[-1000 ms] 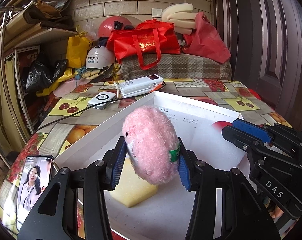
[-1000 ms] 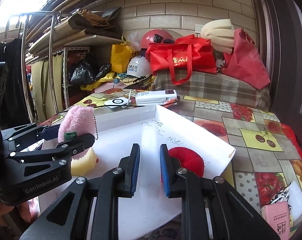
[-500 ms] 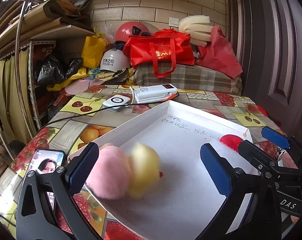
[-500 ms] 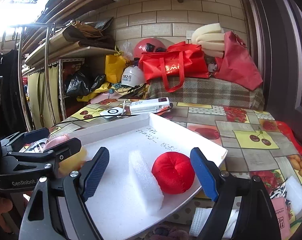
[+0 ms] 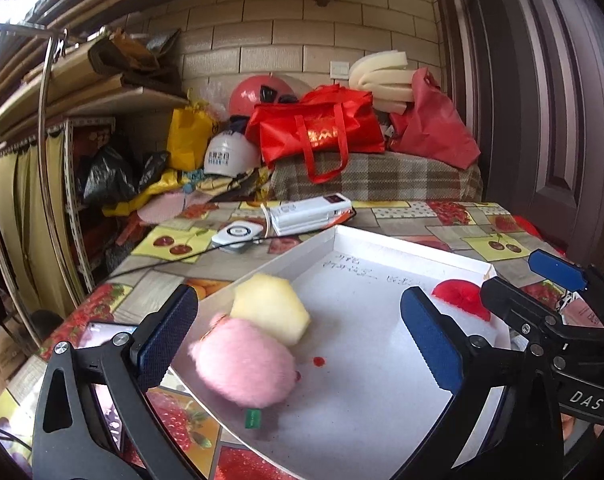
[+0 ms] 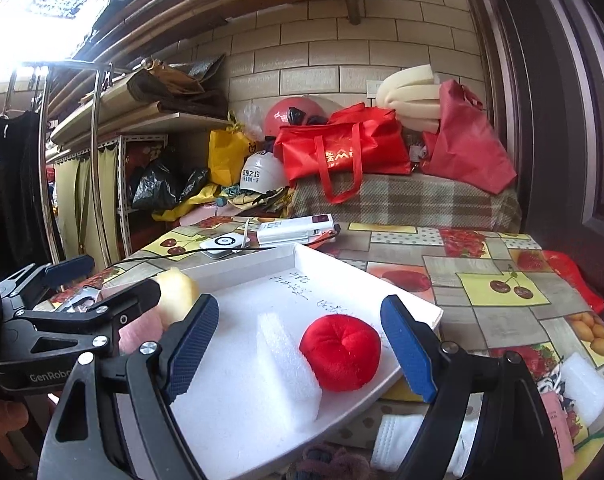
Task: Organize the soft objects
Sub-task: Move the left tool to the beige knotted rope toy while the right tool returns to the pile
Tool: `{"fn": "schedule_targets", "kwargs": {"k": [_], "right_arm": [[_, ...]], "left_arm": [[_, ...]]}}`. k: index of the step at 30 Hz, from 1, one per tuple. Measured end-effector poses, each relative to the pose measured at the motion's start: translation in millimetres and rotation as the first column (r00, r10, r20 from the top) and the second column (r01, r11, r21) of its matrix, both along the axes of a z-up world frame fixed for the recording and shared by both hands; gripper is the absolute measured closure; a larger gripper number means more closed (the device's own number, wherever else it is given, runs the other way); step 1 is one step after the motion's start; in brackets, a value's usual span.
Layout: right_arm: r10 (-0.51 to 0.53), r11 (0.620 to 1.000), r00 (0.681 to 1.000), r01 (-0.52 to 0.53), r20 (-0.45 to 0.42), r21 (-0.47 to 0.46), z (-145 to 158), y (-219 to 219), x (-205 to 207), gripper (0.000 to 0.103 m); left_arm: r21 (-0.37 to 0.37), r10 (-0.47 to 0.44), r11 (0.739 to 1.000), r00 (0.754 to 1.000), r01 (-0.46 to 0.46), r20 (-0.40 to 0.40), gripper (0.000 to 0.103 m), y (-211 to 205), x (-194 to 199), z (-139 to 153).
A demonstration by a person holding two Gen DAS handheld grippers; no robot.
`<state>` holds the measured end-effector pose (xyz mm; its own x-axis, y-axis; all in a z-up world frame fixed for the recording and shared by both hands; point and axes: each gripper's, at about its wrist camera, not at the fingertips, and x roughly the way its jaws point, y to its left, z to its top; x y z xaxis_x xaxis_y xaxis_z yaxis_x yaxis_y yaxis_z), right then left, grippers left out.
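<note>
Left wrist view showed my left gripper (image 5: 300, 338) with its jaws spread as wide as they go, having just been opening; they gripped nothing. The pink plush toy (image 5: 244, 362) lay free on the white tray (image 5: 381, 412), near the tray's left edge, low between my blue pads but touching neither. A pale yellow foam piece (image 5: 272, 308) sat just beyond the toy, touching its far side. A small green tag (image 5: 252, 418) rested on the tray by the toy's near side.

From the right wrist view, my right gripper (image 6: 302, 350) had also just been opening and stood wide, empty. The red plush ball (image 6: 341, 351) sat on the tray between its pads, apart from both, with a white foam block (image 6: 288, 364) just to the ball's left. The tray rested on the fruit-patterned tablecloth (image 6: 501, 280). A white power bank (image 6: 296, 229) lay beyond the tray's far corner.
</note>
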<state>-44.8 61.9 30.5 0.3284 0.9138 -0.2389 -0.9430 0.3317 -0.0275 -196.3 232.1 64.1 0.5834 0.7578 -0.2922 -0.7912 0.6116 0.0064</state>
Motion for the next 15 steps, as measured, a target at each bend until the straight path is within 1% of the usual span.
{"fn": "schedule_targets", "kwargs": {"k": [2,5,7,9,13,15], "right_arm": [[0.007,1.000,1.000,-0.007,-0.006,0.006,0,-7,0,0.020],[0.013,1.000,1.000,-0.013,-0.004,0.009,0,-19,-2,0.020],[0.012,1.000,1.000,-0.012,-0.005,0.011,0,-28,-3,0.020],[-0.006,0.999,1.000,0.006,-0.005,0.043,1,-42,-2,0.020],[-0.097,0.985,0.995,0.096,0.002,0.143,7,-76,3,0.019],[-0.228,0.953,0.974,0.222,0.008,0.206,11,-95,7,0.019]], "left_arm": [[0.010,-0.020,1.000,1.000,0.020,0.000,0.000,-5,2,1],[-0.006,-0.069,0.998,0.998,0.069,0.005,0.000,-11,3,1],[0.013,-0.079,0.997,0.997,0.079,-0.003,0.000,-19,4,2],[0.035,-0.082,0.996,0.997,0.082,-0.008,0.000,-26,7,3],[0.013,-0.131,0.991,0.991,0.131,-0.003,0.000,-36,11,4],[-0.006,-0.169,0.986,0.986,0.169,-0.009,0.000,-40,14,3]]}}
